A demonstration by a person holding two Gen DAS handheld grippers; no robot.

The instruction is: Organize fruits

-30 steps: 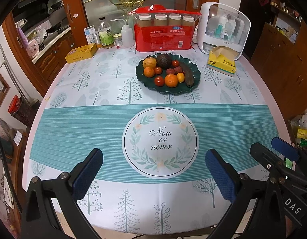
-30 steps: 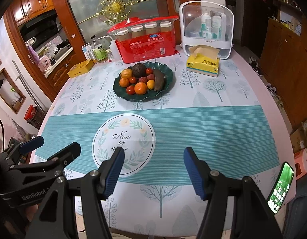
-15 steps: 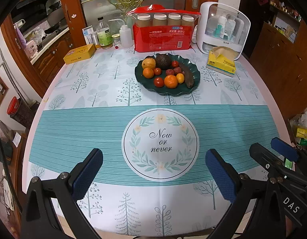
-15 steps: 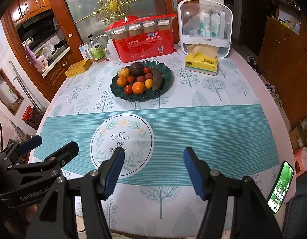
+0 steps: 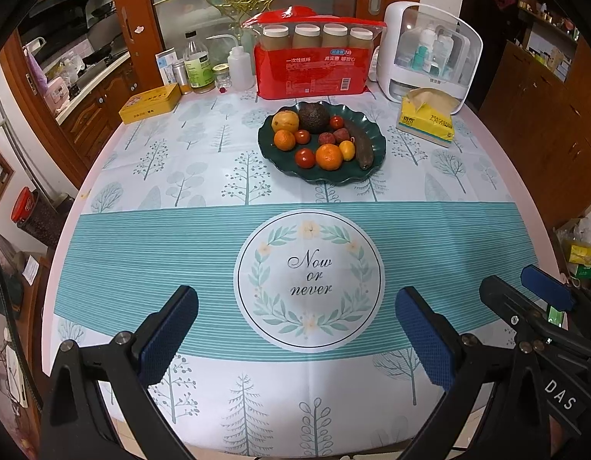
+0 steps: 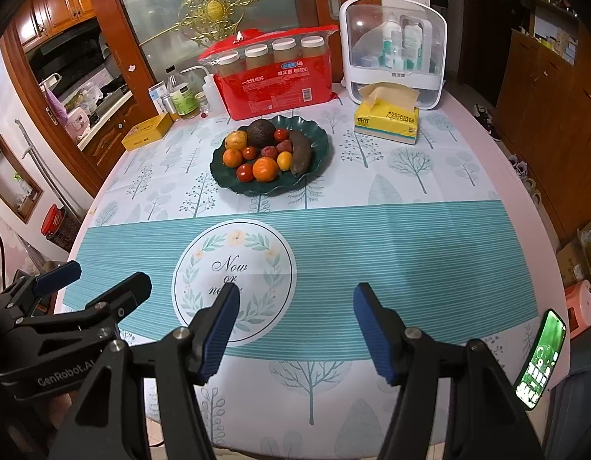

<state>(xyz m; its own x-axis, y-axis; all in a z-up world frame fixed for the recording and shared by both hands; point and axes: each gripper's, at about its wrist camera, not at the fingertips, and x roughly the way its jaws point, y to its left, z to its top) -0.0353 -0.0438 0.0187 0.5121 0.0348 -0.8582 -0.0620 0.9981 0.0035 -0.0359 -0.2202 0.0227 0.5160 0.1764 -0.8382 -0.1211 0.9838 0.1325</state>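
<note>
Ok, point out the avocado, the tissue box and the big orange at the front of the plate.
avocado (image 5: pixel 313 117): left wrist view, middle of its dark bumpy skin.
tissue box (image 6: pixel 387 123): right wrist view, yellow front face.
big orange (image 5: pixel 328 156): left wrist view, centre of the peel.

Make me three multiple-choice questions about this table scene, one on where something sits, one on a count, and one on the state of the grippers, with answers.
1. Where is the tissue box?
A. right of the plate
B. on the plate
C. on the round print

2. How many lidded jars show in the red pack?
A. two
B. four
C. six

3. What state are the left gripper and right gripper in?
A. both shut on fruit
B. one holds an orange
C. both open, holding nothing

Answers:
1 A, the box lies on the cloth beside the plate's right rim.
2 B, four lids stand in a row.
3 C, each pair of fingers is spread wide over the tablecloth.
</note>
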